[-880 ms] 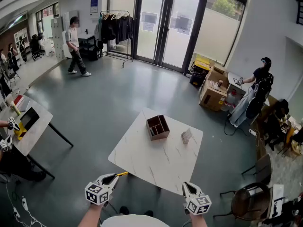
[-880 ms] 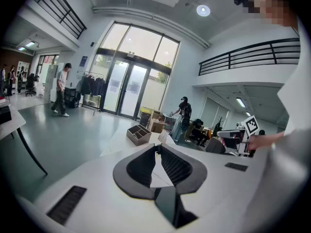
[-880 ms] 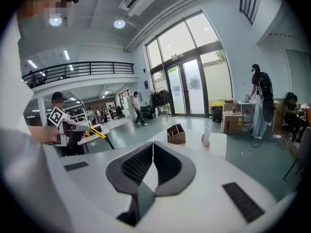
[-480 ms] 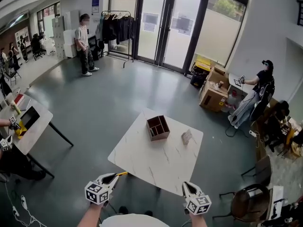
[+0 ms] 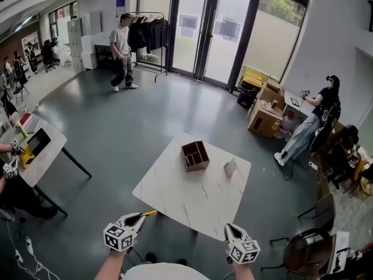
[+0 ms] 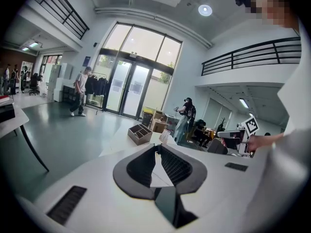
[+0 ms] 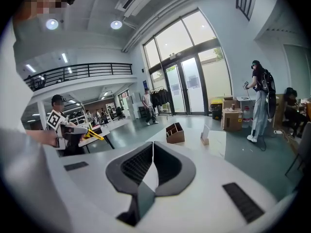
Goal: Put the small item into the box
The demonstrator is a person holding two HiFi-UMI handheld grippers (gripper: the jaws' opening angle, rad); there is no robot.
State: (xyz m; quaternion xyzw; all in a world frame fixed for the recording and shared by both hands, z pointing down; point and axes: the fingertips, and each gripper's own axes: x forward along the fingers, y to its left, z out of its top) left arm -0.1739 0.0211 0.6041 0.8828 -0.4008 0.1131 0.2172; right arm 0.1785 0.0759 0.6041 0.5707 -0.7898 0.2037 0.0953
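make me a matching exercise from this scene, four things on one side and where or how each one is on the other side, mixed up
Things
1. wooden box
2. small item
3. left gripper
4. cardboard cartons

Place or state
a. on the floor, right of the glass doors
b. jaws shut on nothing, held off the near side of the table
c. on the table, just right of the box in the head view
d. on the table's far half, top open, dividers inside

Pairs: 1-d, 2-c, 3-b, 4-a
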